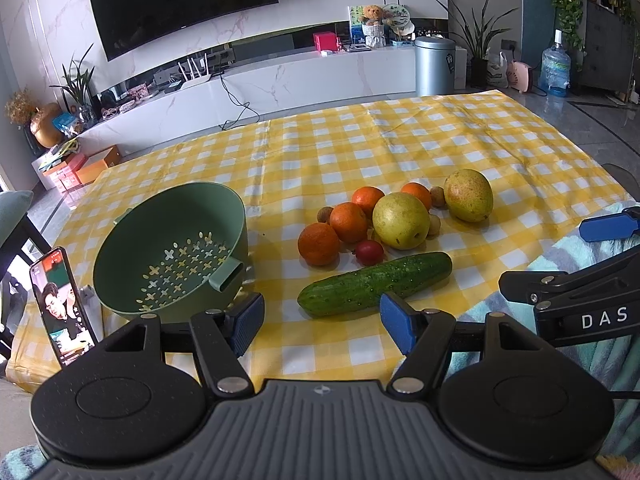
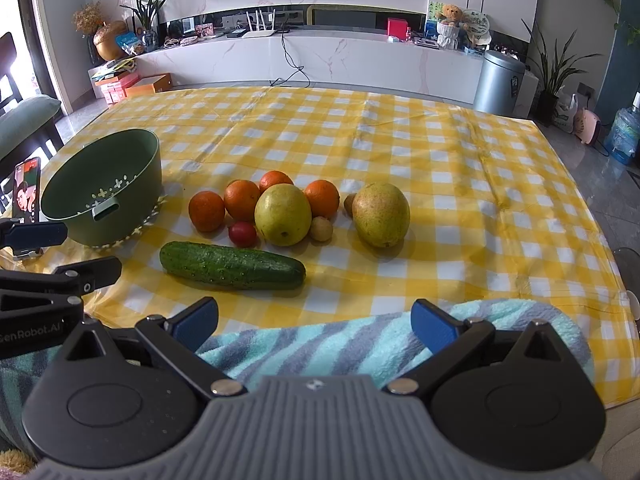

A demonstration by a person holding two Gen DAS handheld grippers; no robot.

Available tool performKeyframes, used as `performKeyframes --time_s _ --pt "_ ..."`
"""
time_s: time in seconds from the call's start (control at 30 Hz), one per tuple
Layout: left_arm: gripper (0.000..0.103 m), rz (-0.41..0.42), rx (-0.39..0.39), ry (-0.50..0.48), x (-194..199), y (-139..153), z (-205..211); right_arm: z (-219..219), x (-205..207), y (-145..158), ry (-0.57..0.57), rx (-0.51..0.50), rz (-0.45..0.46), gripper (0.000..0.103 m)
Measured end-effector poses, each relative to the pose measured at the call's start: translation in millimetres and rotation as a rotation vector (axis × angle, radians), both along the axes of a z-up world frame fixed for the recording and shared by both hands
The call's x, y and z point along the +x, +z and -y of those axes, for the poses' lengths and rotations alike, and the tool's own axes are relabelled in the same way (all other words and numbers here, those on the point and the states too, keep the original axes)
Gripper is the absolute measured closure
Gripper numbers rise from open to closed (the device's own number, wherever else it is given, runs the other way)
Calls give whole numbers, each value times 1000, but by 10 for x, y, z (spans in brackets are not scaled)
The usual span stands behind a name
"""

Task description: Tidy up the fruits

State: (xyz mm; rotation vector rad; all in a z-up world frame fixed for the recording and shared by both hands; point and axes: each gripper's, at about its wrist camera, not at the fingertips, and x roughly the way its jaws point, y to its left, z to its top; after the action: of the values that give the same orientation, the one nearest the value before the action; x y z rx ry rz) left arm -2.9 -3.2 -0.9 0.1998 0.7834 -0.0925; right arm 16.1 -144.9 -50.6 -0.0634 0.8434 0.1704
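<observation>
Nearest the lens in each wrist view sits the gripper's own grey ribbed body and black linkage, and both pairs of blue-padded fingers stand spread wide with nothing between them. The left gripper (image 1: 322, 322) hovers low over the near edge of the tabletop (image 1: 400, 136), which is covered by a yellow-and-white checked cloth, while the right gripper (image 2: 316, 322) hangs above a striped teal towel (image 2: 320, 344) lying at that same near edge. Going left to right across the tabletop, a phone (image 1: 62, 304) with a lit screen stands propped at the far left, just beside a green colander bowl (image 1: 172, 248), which holds no fruit and shows its cross-shaped drain holes. To the right of the bowl, and apart from it, lies a cucumber (image 2: 232, 266), stretched crosswise on the cloth and closest to the grippers. Just behind it the fruit sits in a tight cluster: four oranges (image 2: 207, 211) ranged from left to right, a small red fruit (image 2: 242, 234) in front of them, and a large yellow-green pear (image 2: 283, 214) at the middle, touching the oranges around it. A small tan round fruit (image 2: 321, 229) rests against the pear's right side. Farther right, a second pear (image 2: 381, 214) stands slightly apart from the cluster, with another small brownish fruit (image 2: 349, 204) tucked at its left.
</observation>
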Motion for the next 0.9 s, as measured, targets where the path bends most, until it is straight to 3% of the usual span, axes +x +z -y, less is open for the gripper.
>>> performKeyframes --time_s 0.37,0.5,0.73,0.77,0.9 --pt "24 -8 -29 -18 68 -30 8 -18 72 -52 14 1 -11 4" --pt "24 2 -52 -59 147 -10 35 72 138 -33 58 42 47 4" --pt "24 -10 -96 -121 415 1 145 309 500 -31 13 44 21 5" --pt "24 -17 -104 -128 468 -16 168 334 563 -43 -1 48 6 6" --pt "32 -56 -154 -147 681 -100 249 465 844 -148 -48 87 -60 26"
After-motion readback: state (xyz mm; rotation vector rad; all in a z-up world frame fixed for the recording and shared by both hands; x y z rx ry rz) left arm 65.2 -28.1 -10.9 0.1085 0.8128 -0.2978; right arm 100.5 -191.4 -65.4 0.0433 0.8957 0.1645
